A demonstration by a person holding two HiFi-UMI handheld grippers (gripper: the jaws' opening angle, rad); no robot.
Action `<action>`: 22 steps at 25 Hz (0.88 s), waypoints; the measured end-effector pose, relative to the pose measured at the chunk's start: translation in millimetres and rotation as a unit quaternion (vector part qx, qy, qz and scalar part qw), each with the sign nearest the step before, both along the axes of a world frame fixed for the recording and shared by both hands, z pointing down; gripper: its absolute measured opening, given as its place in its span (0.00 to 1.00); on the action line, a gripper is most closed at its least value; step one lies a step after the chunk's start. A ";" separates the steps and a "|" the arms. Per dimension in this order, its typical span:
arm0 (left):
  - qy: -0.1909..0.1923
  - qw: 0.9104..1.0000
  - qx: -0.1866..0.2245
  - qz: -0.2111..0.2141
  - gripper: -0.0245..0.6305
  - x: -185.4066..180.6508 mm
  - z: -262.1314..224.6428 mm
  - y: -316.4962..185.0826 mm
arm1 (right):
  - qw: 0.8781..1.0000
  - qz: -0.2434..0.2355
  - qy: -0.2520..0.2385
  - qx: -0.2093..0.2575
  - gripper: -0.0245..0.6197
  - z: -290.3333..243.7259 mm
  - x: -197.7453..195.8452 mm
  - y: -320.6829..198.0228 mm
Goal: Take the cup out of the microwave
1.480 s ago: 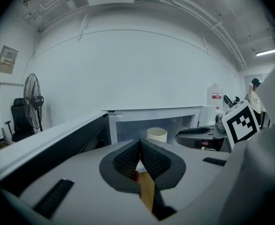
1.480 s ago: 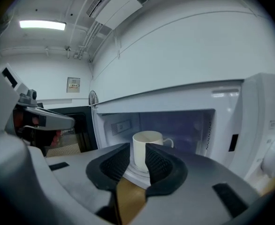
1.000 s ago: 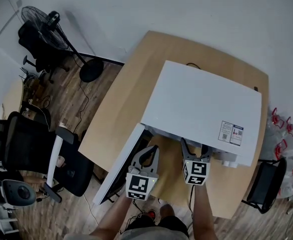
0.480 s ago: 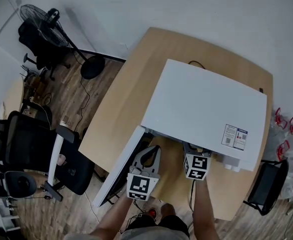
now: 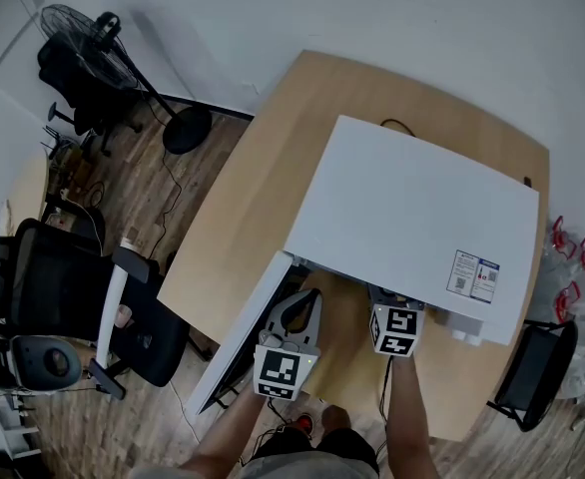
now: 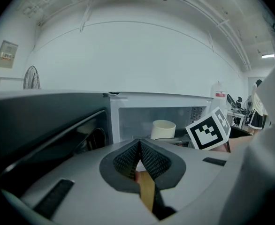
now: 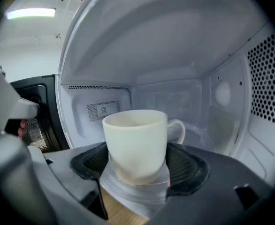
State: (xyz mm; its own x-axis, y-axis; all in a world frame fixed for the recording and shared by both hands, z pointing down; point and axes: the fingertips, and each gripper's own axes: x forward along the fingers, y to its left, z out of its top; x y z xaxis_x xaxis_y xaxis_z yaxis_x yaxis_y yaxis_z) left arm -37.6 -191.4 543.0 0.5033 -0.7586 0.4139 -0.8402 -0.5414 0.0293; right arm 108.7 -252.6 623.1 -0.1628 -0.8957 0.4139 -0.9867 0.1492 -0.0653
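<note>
right tongs (image 7: 137, 165): just spread wide, deeper into microwave (image 5: 412, 208), cup (image 7: 136, 139) between at 12
left tongs (image 6: 140, 146): pinched together, empty, unmoved

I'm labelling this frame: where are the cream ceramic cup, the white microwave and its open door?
cream ceramic cup (image 7: 135, 139), right gripper view, front wall.
white microwave (image 5: 412, 208), head view, flat top.
open microwave door (image 5: 239, 332), head view, white upper edge.

White box microwave (image 5: 412, 213) sits on the tan wooden table (image 5: 243, 218), its door (image 5: 241, 339) swung out left. Inside, the cream ceramic cup (image 7: 136, 142) stands between the right gripper (image 7: 137, 168) jaws. The left gripper (image 5: 298, 312) is just left, outside.
</note>
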 end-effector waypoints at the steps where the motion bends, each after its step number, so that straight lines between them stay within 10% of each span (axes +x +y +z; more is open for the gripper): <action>1: -0.001 1.000 0.000 -0.001 0.07 -0.4 0.4 0.3 | 1.000 -0.001 0.000 0.000 0.62 -0.1 0.3 0.2; 22: -0.006 1.000 0.011 -0.006 0.07 -10.6 -15.9 21.0 | 0.999 -0.013 0.000 0.037 0.62 -35.0 -7.1 27.9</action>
